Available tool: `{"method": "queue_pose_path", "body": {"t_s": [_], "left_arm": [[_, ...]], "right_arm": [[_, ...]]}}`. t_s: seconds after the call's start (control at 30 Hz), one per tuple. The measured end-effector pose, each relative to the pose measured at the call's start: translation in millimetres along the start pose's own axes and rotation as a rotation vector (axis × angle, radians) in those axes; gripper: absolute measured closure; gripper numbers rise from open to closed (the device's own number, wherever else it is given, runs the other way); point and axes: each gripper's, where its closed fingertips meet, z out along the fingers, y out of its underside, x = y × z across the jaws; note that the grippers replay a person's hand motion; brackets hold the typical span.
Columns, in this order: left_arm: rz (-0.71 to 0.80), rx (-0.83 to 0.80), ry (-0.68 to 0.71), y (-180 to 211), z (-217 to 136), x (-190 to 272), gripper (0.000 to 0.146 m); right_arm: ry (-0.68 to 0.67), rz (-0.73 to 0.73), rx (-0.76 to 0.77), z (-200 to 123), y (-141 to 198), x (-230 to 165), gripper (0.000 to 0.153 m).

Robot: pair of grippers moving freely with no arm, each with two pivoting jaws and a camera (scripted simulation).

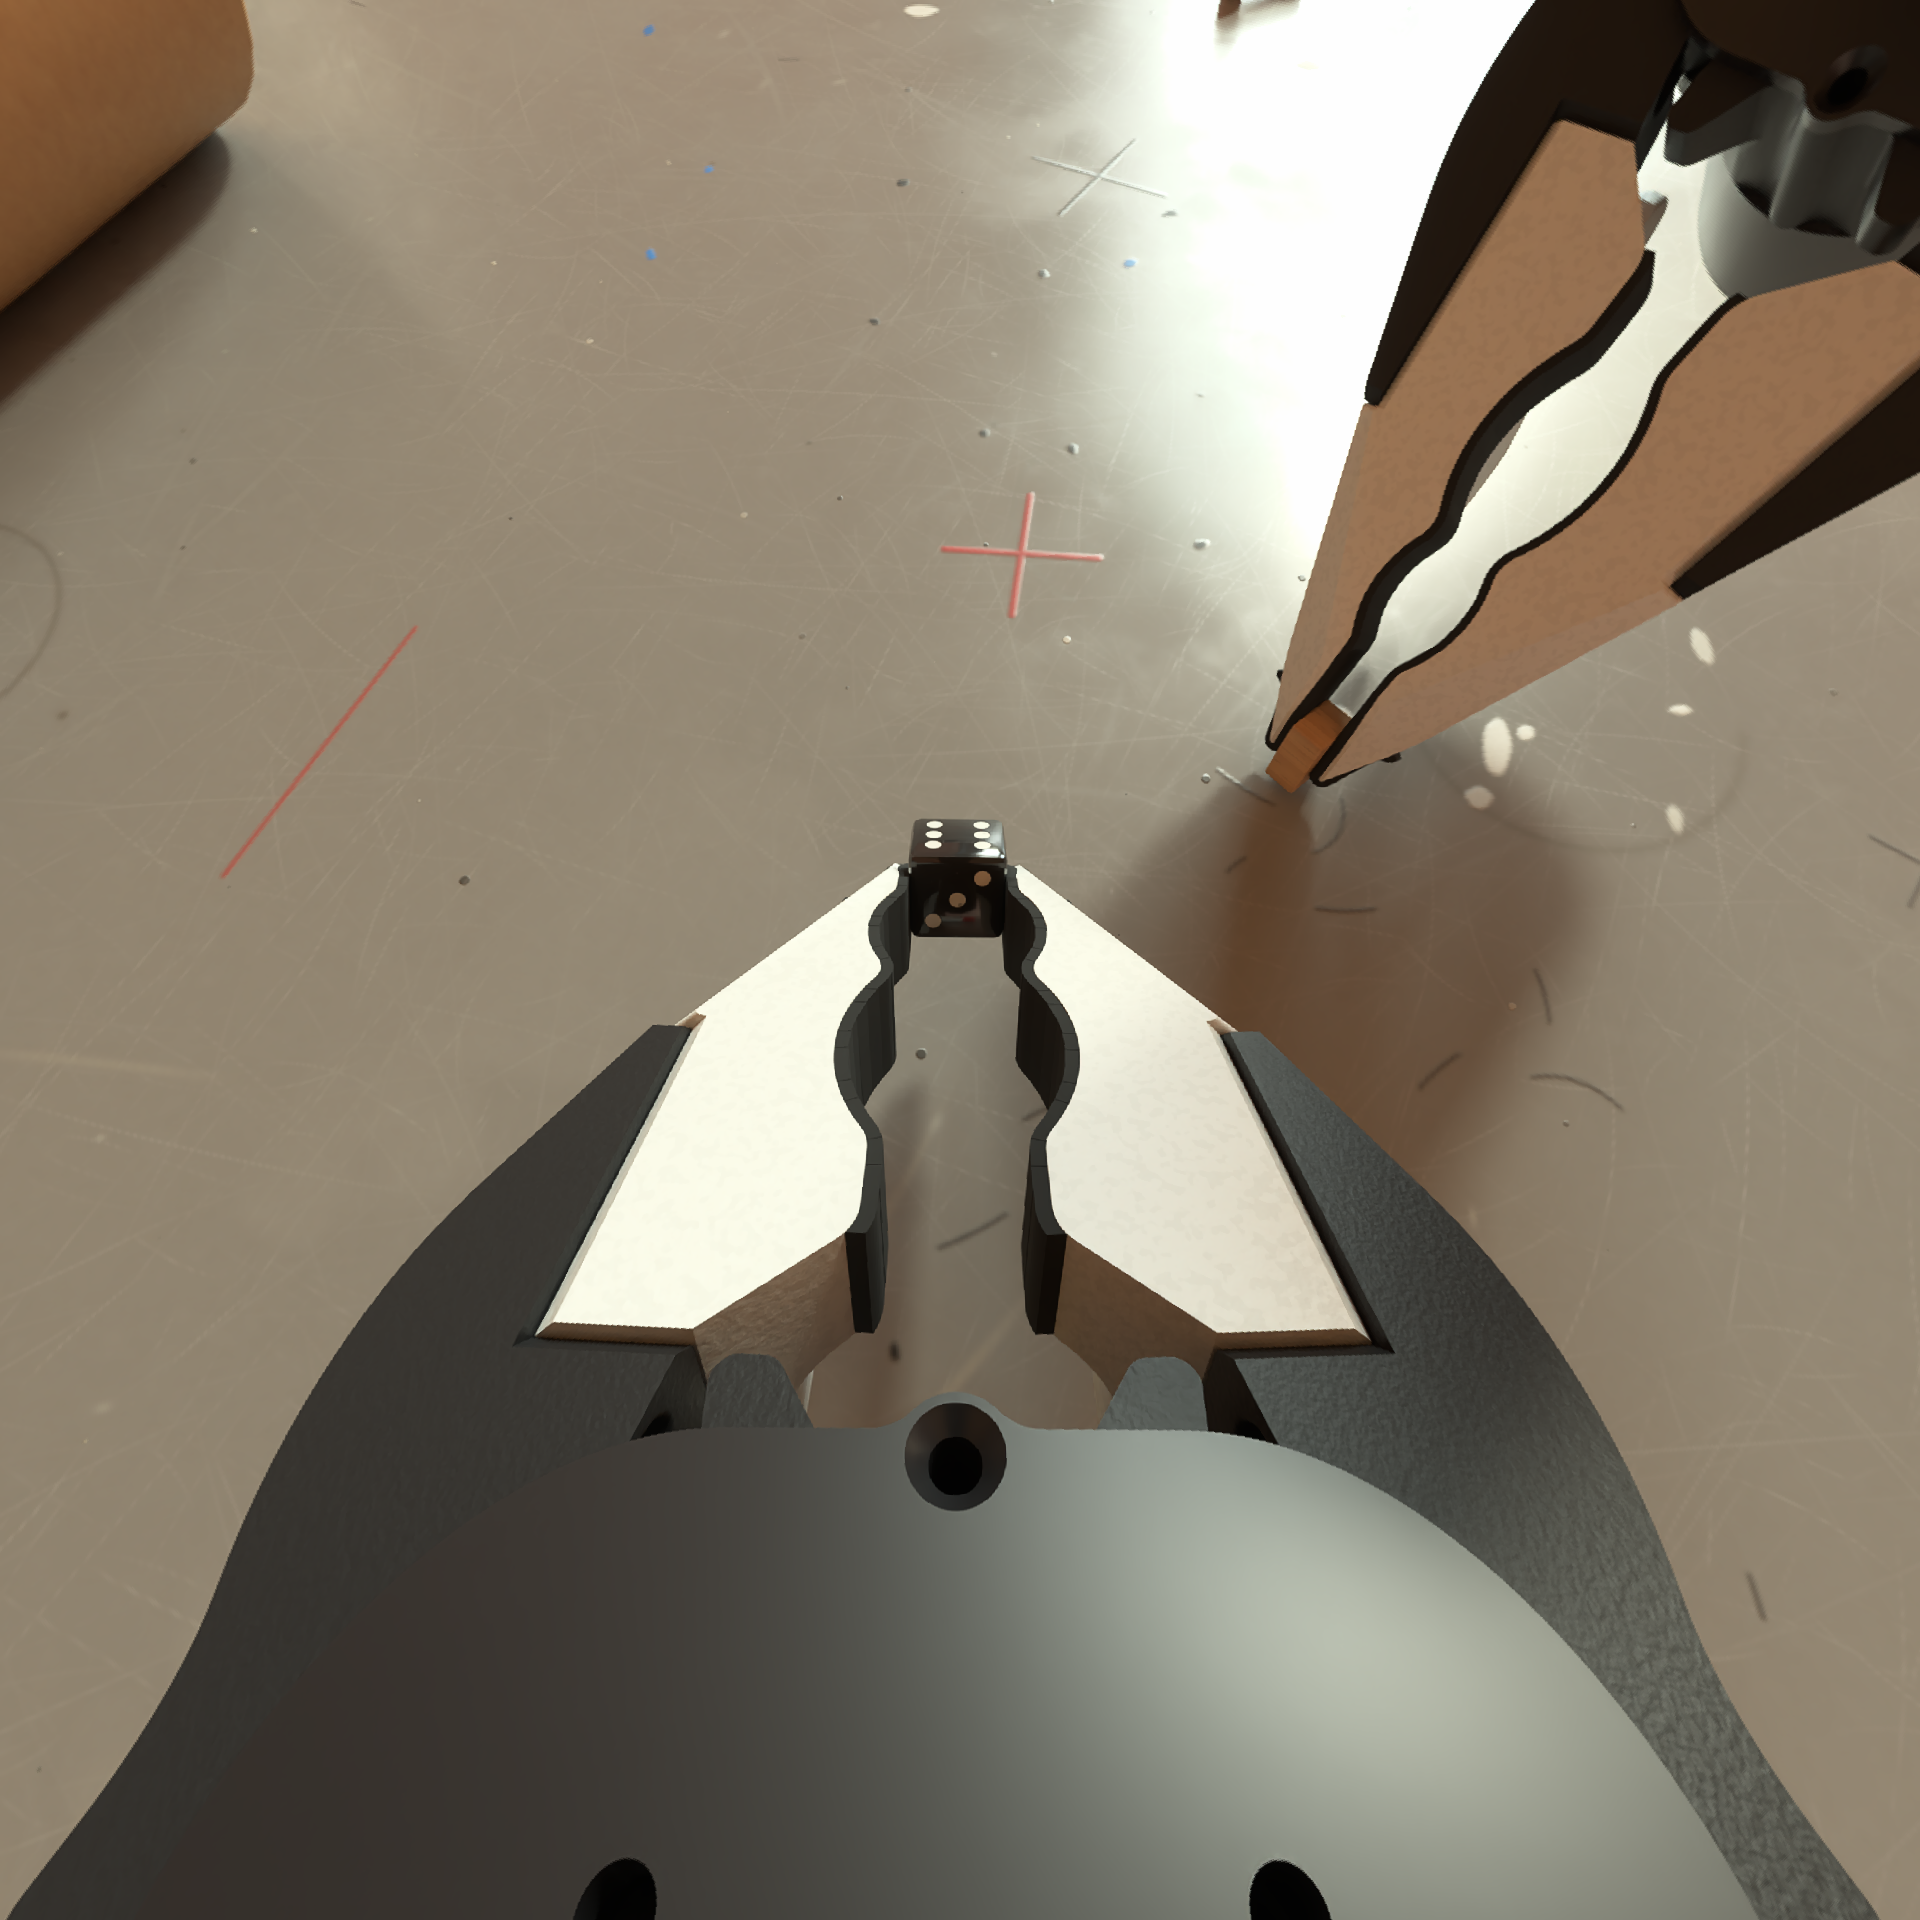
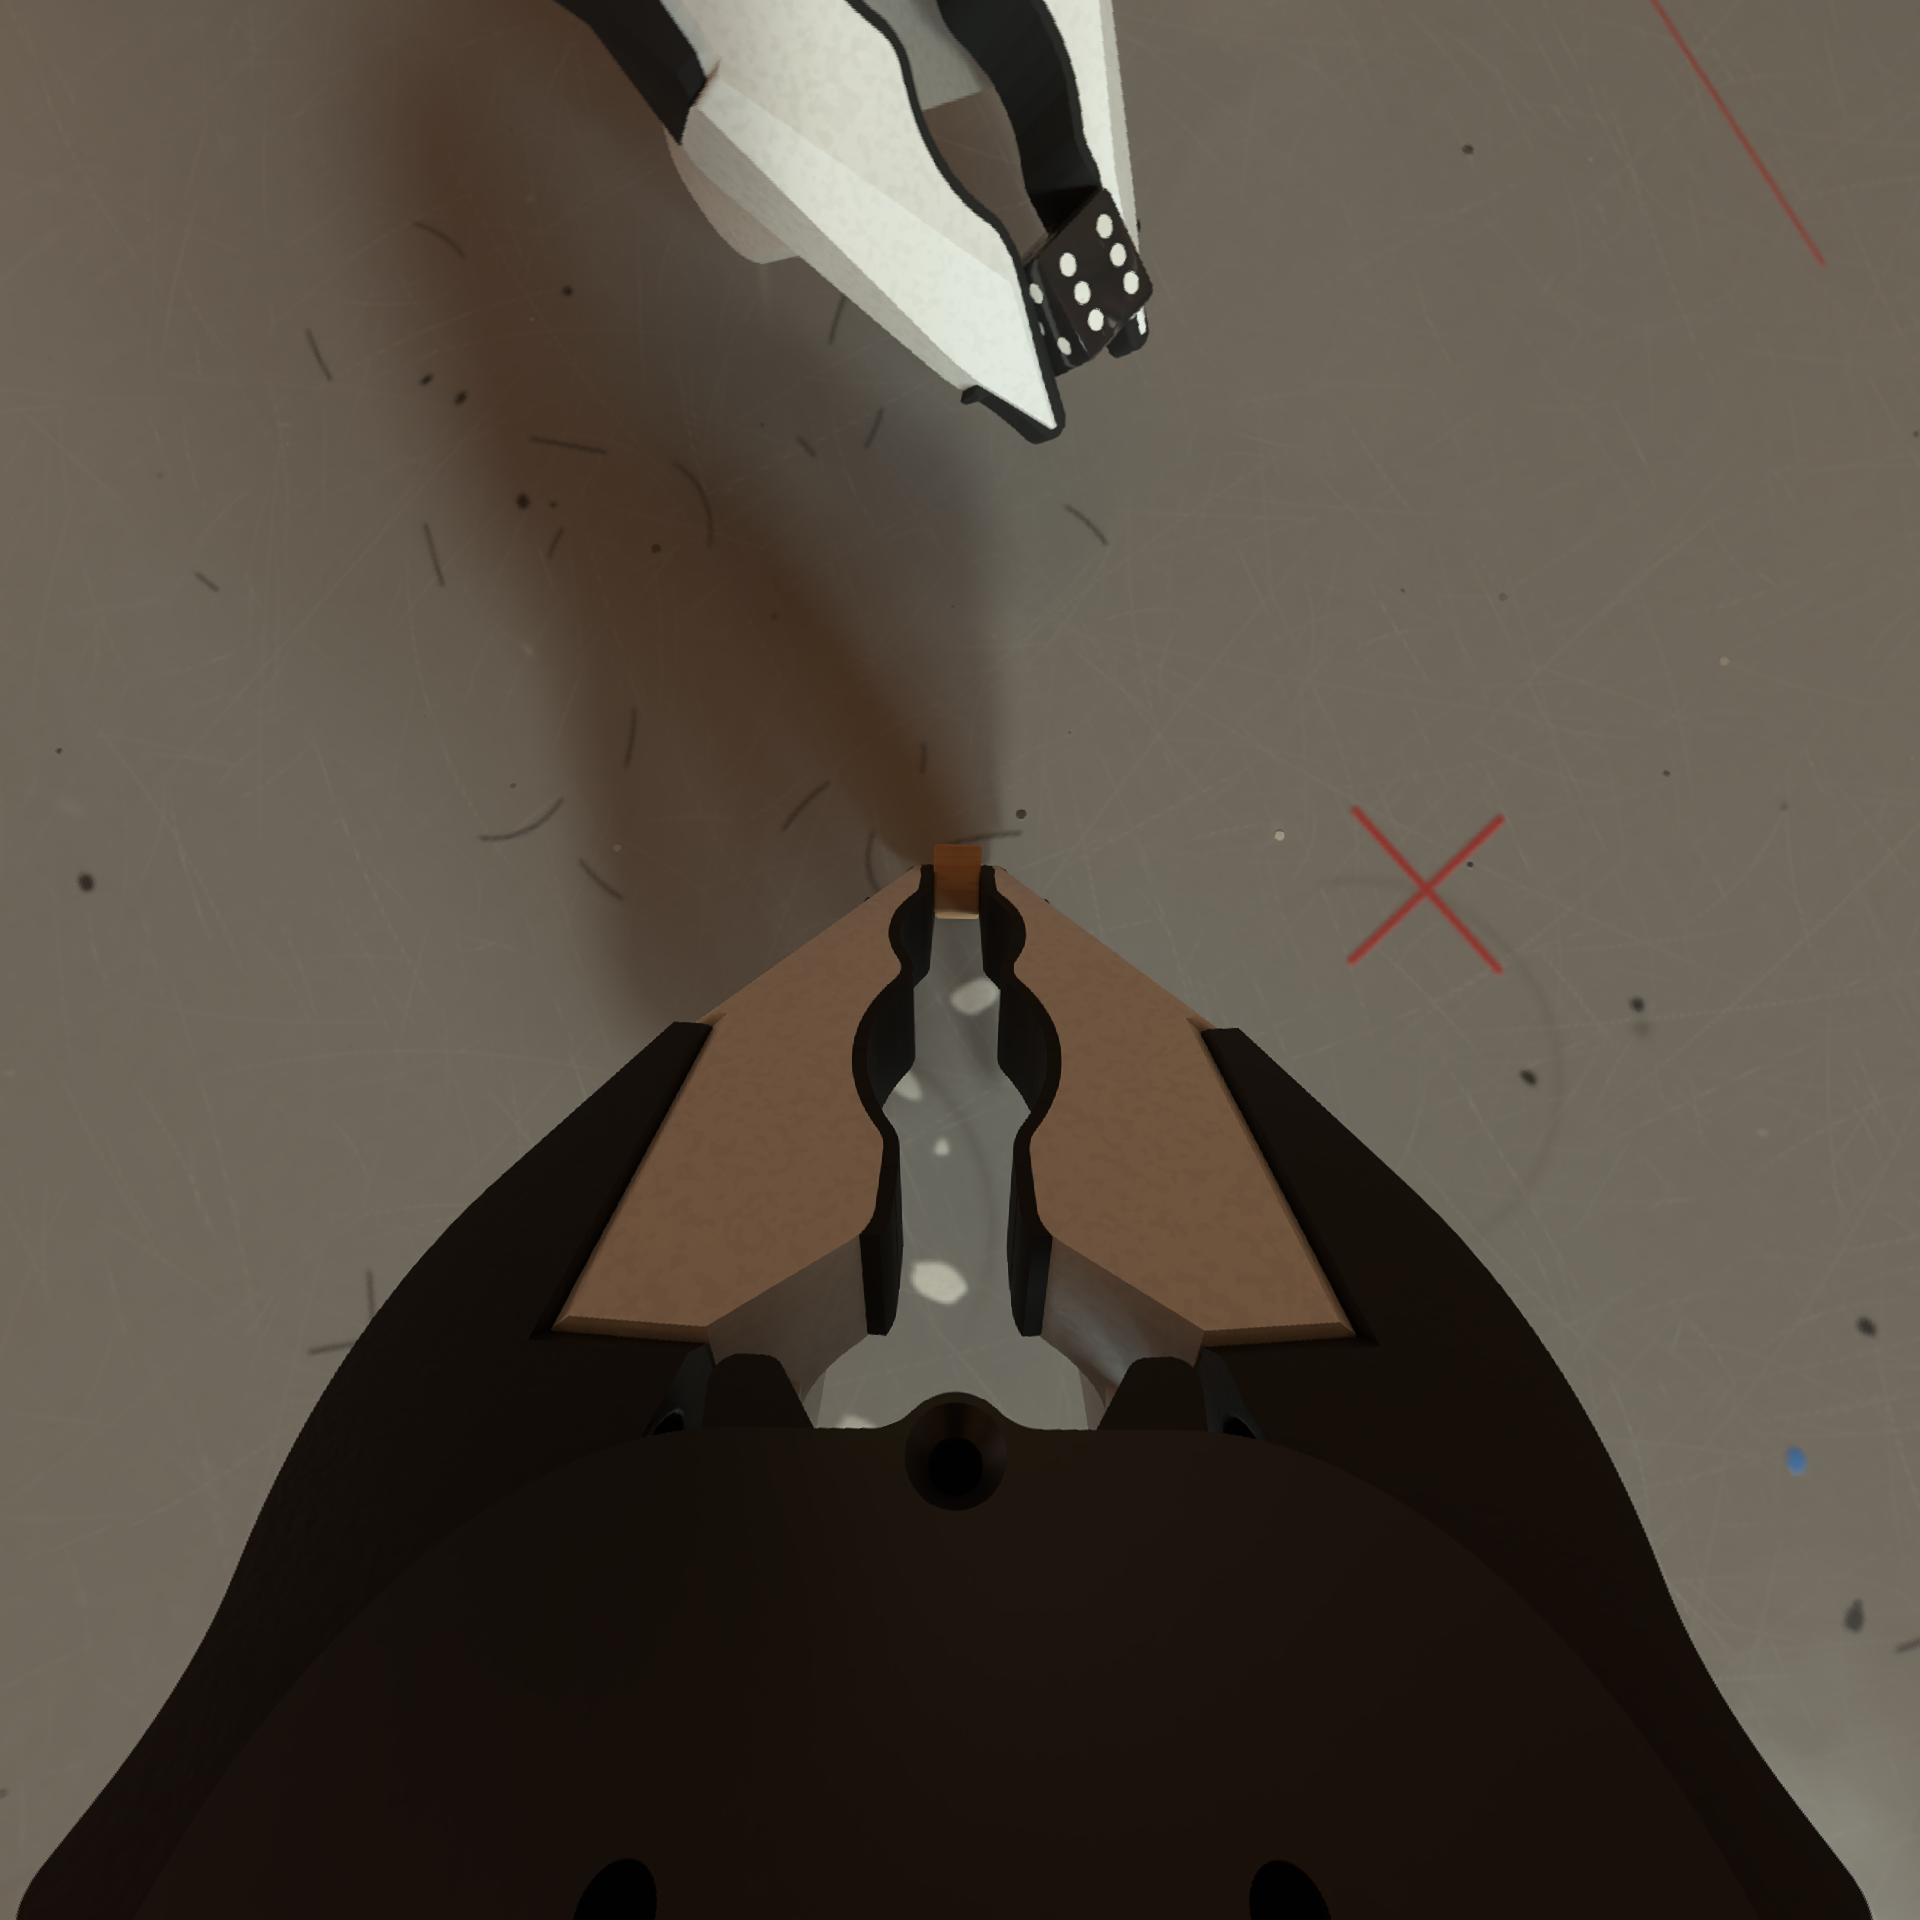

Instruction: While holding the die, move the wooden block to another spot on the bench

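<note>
My left gripper (image 1: pixel 956 896), with white fingers, is shut on a black die (image 1: pixel 957 881) with white pips, held above the grey bench (image 1: pixel 623 520). The die also shows in the right wrist view (image 2: pixel 1093 281), held in the left gripper (image 2: pixel 1091 353) at the top. My right gripper (image 2: pixel 957 891), with tan fingers, is shut on a small wooden block (image 2: pixel 957 879) at its fingertips. In the left wrist view the right gripper (image 1: pixel 1311 743) points down at the right, and the wooden block (image 1: pixel 1305 750) sits at or just above the bench surface.
A red cross mark (image 1: pixel 1021 554) and a red line (image 1: pixel 317 753) lie on the bench; the cross also shows in the right wrist view (image 2: pixel 1425 889). A brown box-like object (image 1: pixel 94 125) stands at the far left corner. The bench is scratched and speckled.
</note>
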Motion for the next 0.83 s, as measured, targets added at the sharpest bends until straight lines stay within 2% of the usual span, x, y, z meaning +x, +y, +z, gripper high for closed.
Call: {"method": "queue_pose_path", "body": {"t_s": [0.27, 0.37, 0.53, 0.67, 0.73, 0.83], "left_arm": [[-0.056, 0.027, -0.018, 4, -6, -3, 0.13], [-0.069, 0.04, -0.027, 3, -6, -2, 0.13], [-0.125, 0.094, 0.0, -5, -8, 2, 0.13], [-0.233, 0.173, 0.069, -16, -12, 6, 0.13], [-0.291, 0.182, 0.1, -16, -13, 6, 0.13], [-0.264, 0.143, 0.023, -8, -12, -3, 0.13]], "right_arm": [[0.058, -0.024, 0.039, 2, -2, 7, 0.145], [0.051, -0.009, 0.084, -1, -5, 6, 0.126], [0.104, 0.026, 0.204, -12, -26, 16, 0.12], [0.167, 0.033, 0.315, -10, -45, 20, 0.116], [0.189, 0.016, 0.311, -6, -44, 21, 0.115], [0.207, 0.003, 0.244, -4, -31, 26, 0.112]]}}
